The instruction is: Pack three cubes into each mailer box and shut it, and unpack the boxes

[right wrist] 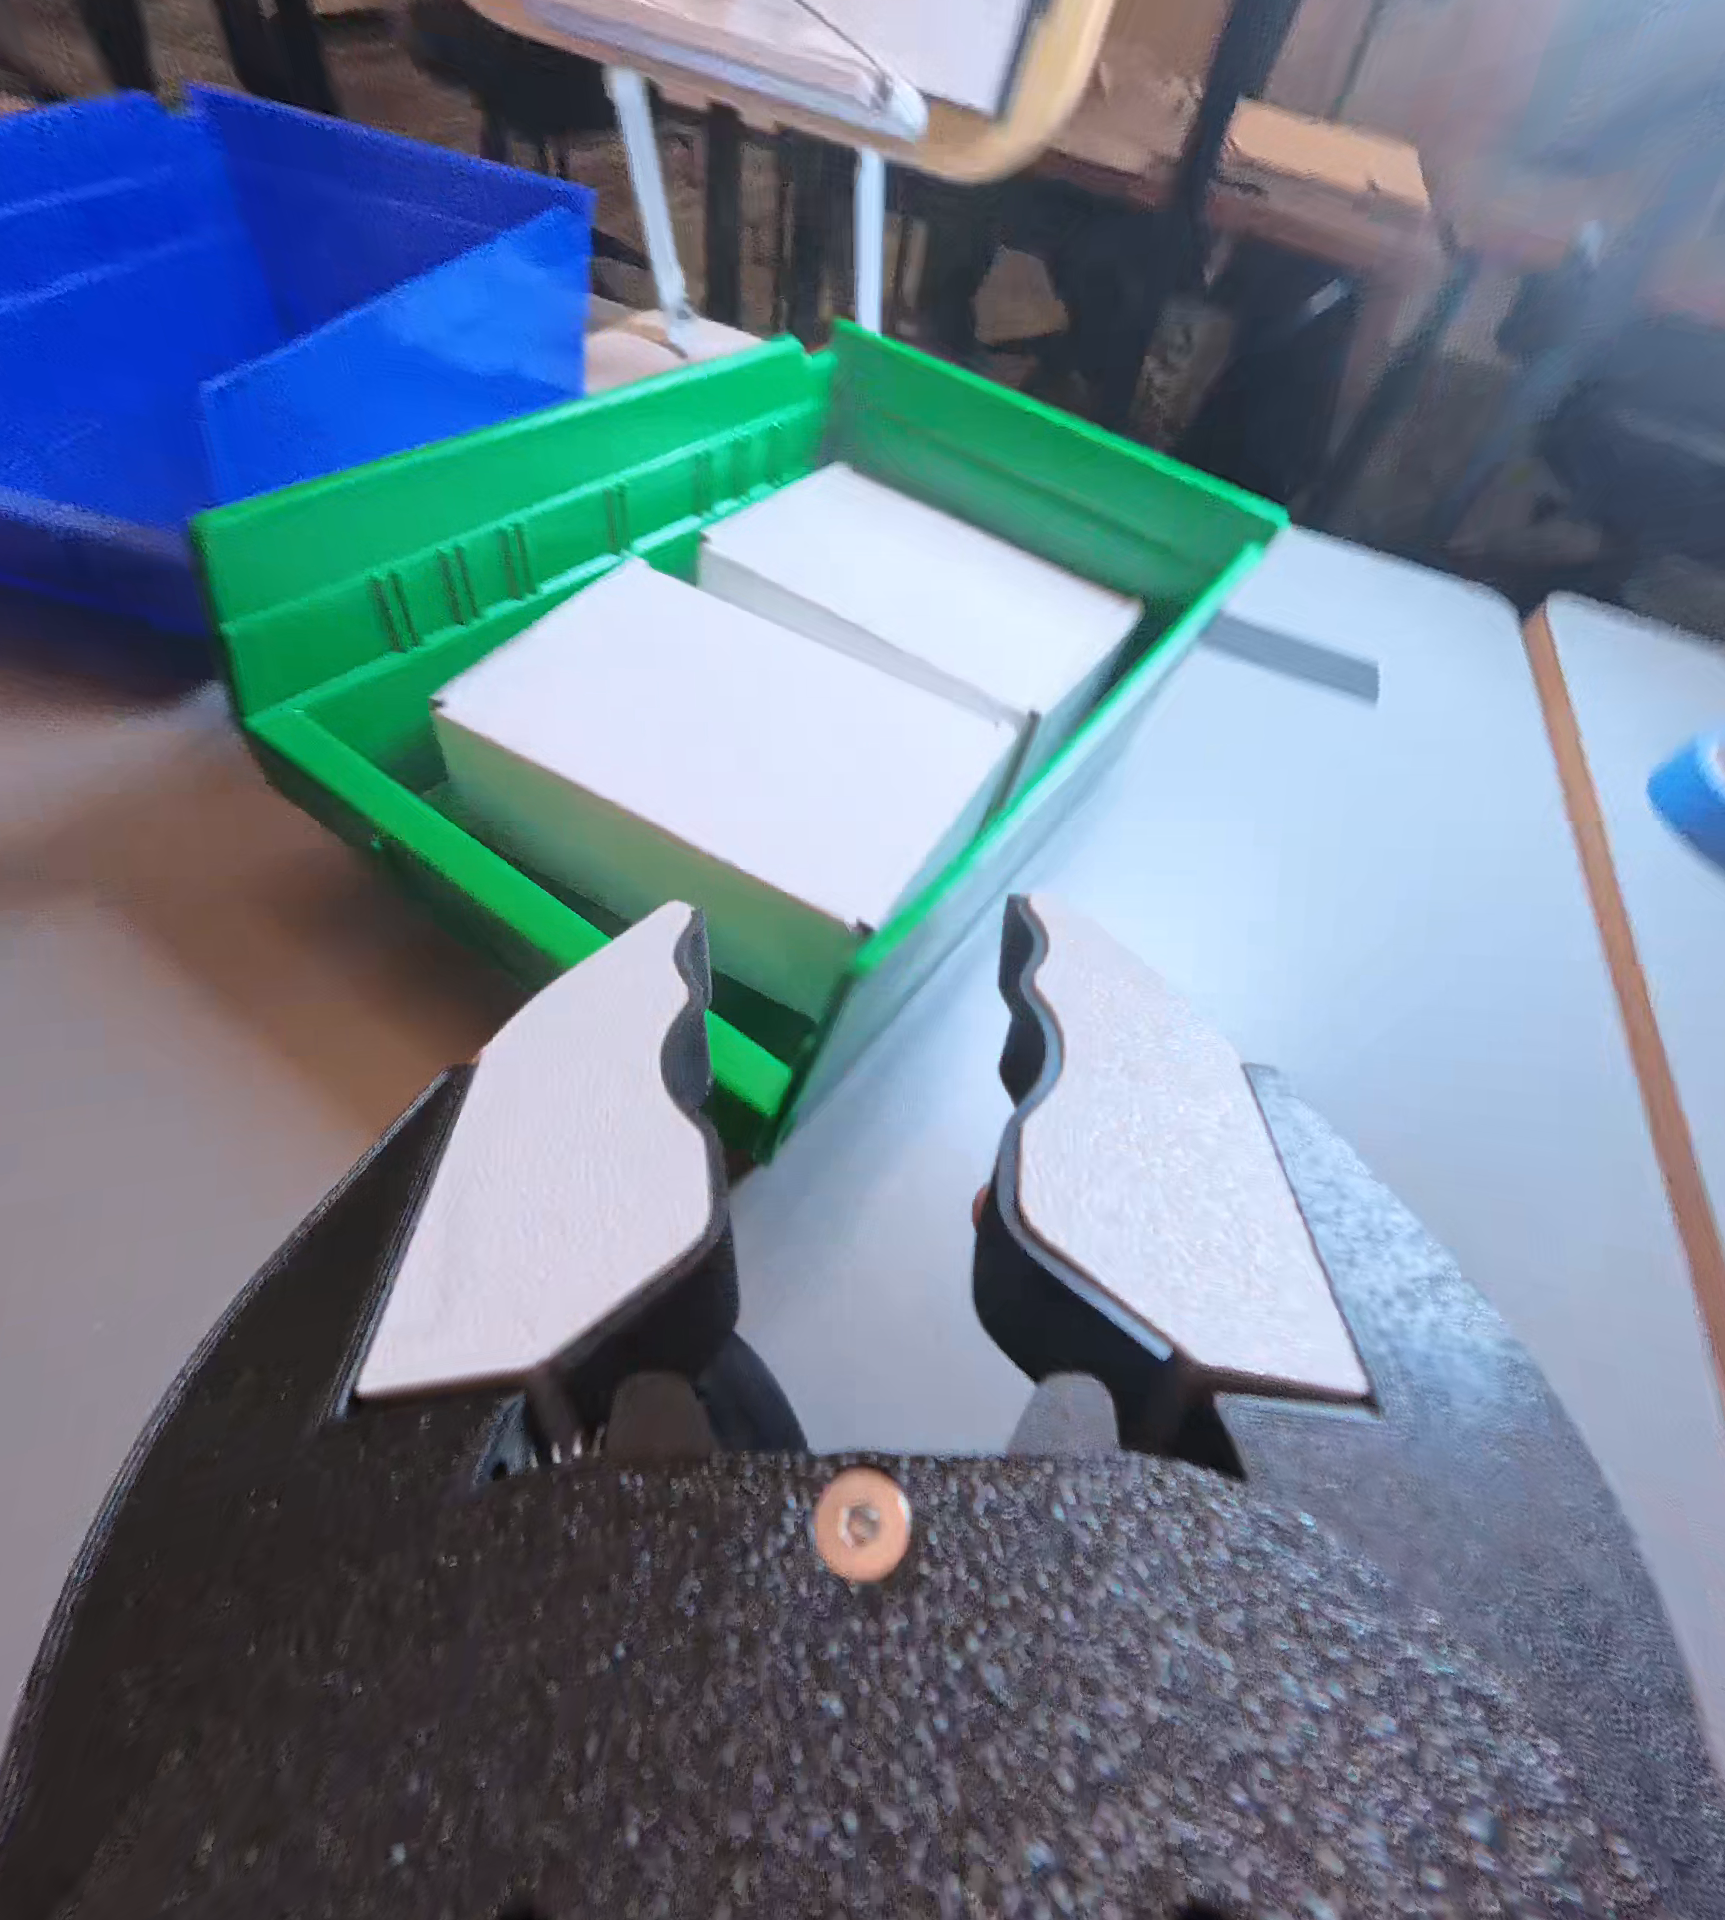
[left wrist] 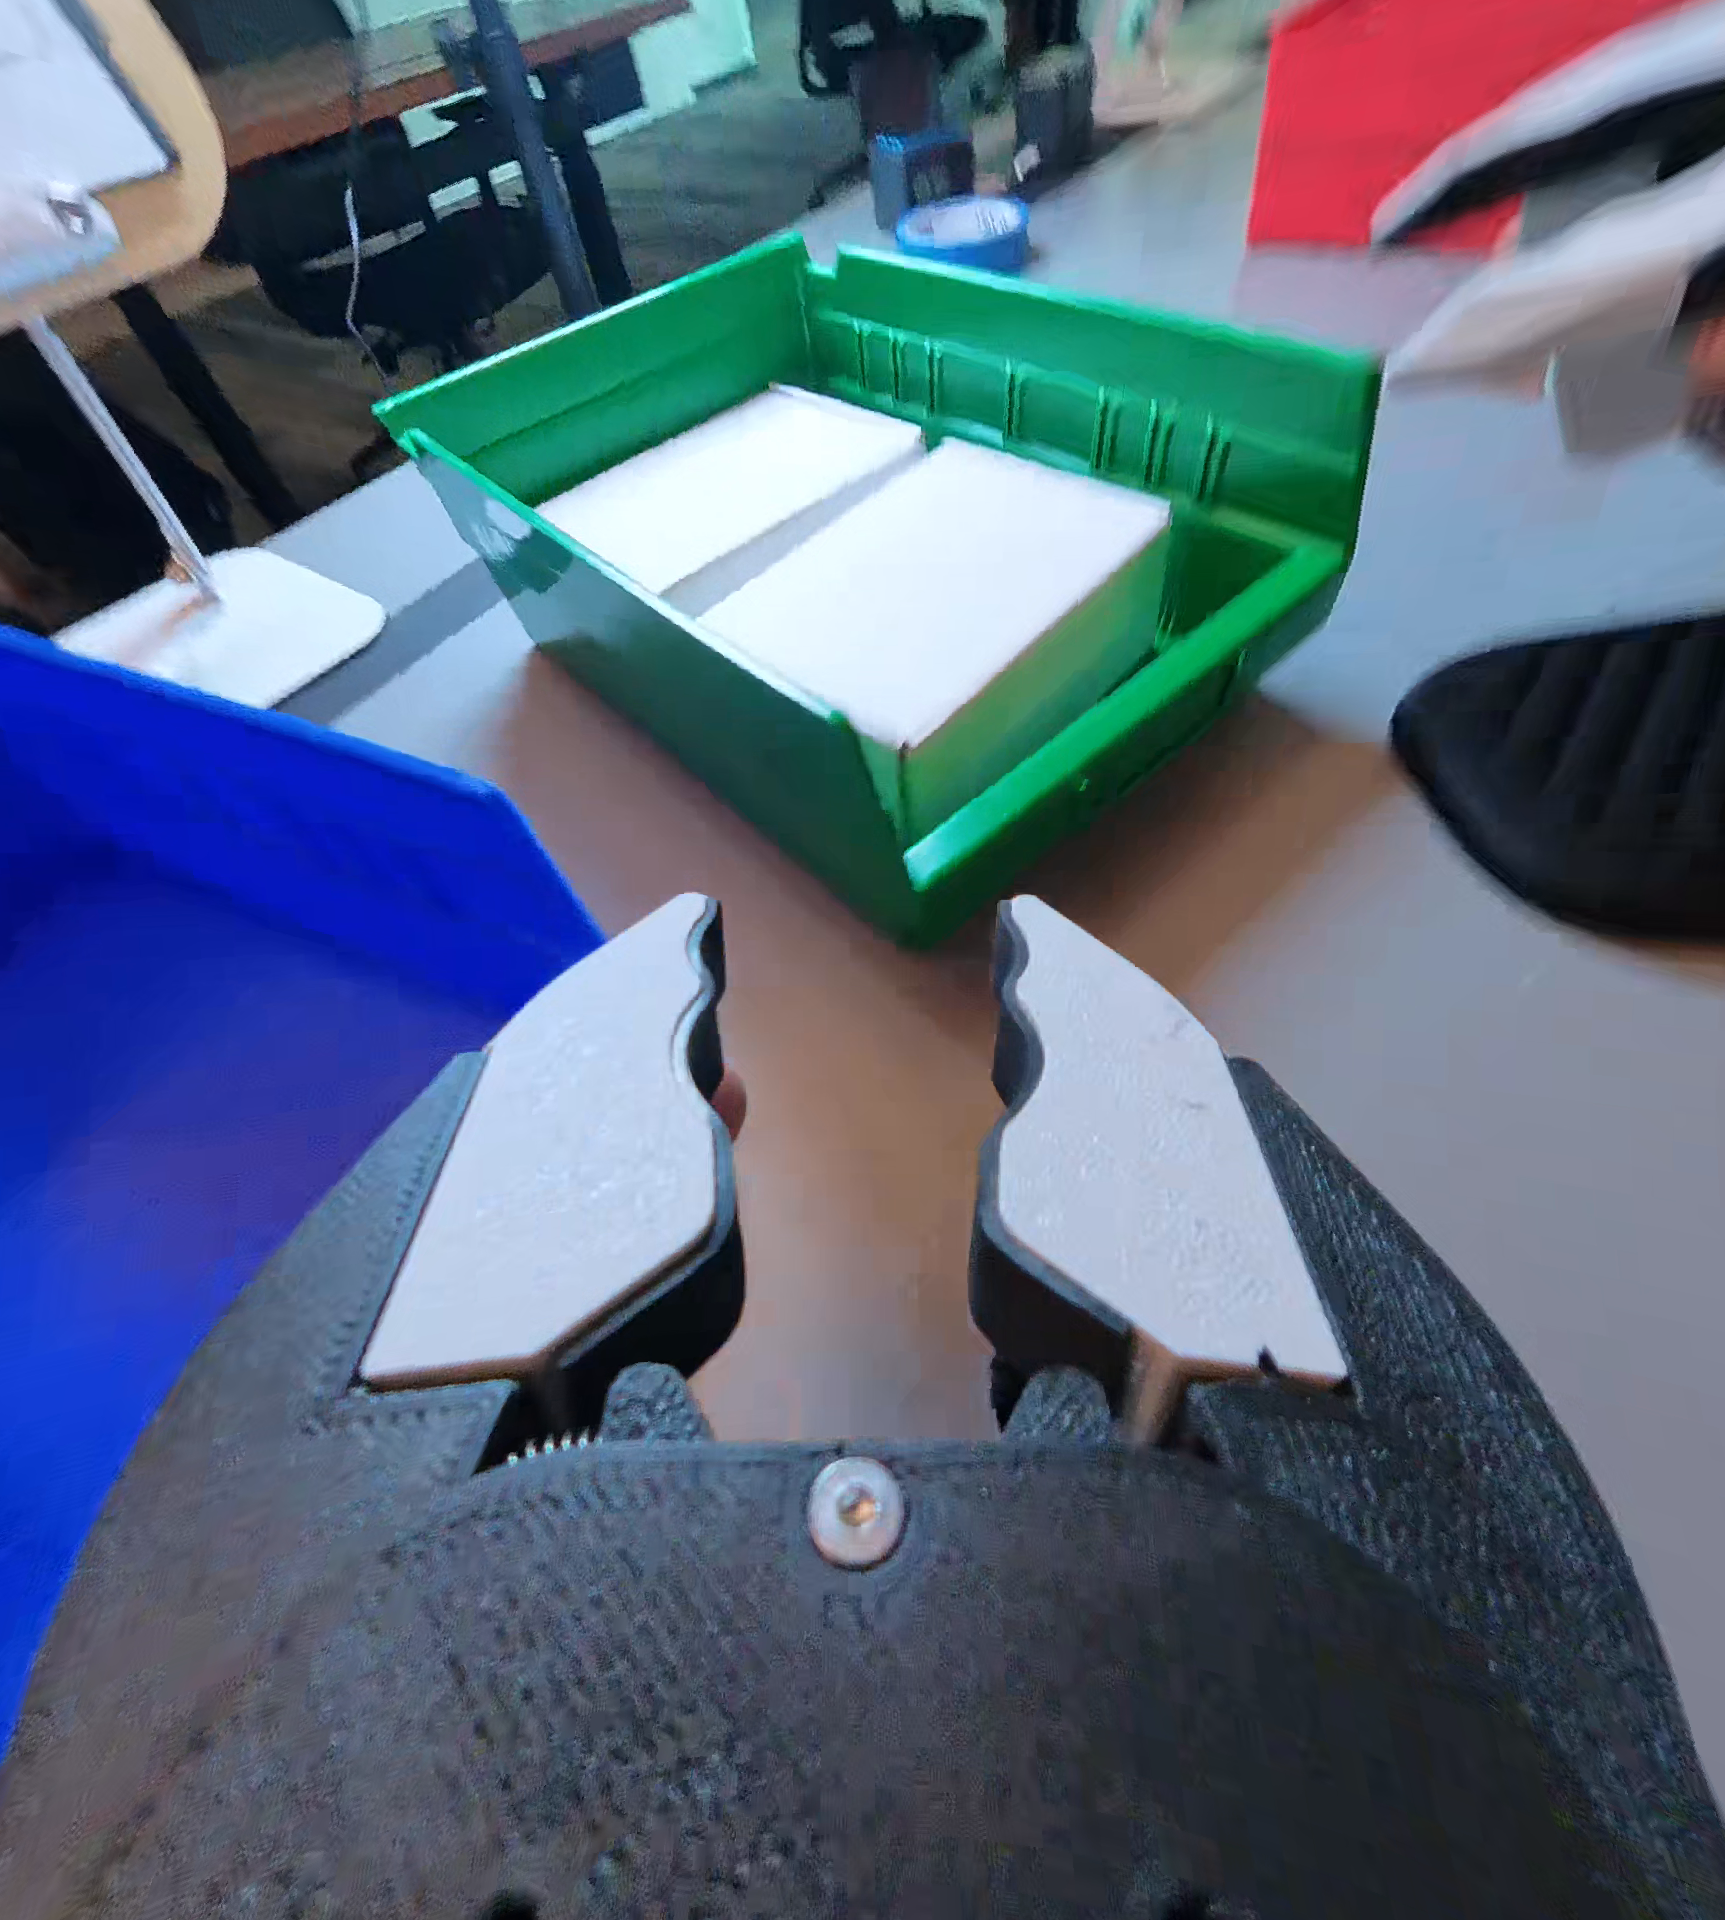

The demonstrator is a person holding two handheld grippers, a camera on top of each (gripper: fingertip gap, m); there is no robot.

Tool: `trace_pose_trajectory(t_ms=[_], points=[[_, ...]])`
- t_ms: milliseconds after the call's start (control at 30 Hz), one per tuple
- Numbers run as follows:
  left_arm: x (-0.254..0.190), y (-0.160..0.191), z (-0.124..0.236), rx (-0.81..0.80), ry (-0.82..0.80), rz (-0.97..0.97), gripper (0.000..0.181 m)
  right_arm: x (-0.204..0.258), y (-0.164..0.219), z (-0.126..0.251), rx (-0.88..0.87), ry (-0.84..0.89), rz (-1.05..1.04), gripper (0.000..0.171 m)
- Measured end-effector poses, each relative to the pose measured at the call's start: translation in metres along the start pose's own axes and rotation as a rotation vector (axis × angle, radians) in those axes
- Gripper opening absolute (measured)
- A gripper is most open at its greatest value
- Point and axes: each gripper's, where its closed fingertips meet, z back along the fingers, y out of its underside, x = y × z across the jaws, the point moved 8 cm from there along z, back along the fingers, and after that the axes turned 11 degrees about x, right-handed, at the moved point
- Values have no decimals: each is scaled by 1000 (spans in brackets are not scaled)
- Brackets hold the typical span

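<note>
At frame centre we see two closed white cardboard mailer boxes (left wrist: 941, 582) (left wrist: 723, 483) lying side by side in a ribbed green plastic bin (left wrist: 733, 717) on the smooth desk (left wrist: 1253, 1039); our left tool (left wrist: 858, 997) and right tool (right wrist: 853, 997) hover level, jaws apart and empty, beside a blue bin (left wrist: 162, 935) at left

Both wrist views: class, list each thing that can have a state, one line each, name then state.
left gripper: open, empty, above the table.
right gripper: open, empty, near the bin's corner.
near mailer box: shut, in the green bin.
far mailer box: shut, beside it.
green bin: upright, holds both boxes.
blue bin: upright, contents unseen.
</note>
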Motion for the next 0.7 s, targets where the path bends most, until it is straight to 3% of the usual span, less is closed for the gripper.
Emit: trace_pose_trajectory(t_ms=[100,200,333,500,700], points=[[-11,-3,-23,-38,-63,187,56,-1,19,-14,40,-62,-130,57],[-18,-12,-45,-54,-170,245,55,8,21,-33,90,-87,-147,54],[-22,-17,-76,-43,-242,280,50,4,16,-53,135,-14,-141,36],[-19,-14,-91,-81,-385,293,8,-4,18,-61,116,48,-141,27],[-24,-22,-83,-96,-420,265,7,2,16,-53,71,107,-61,23]])
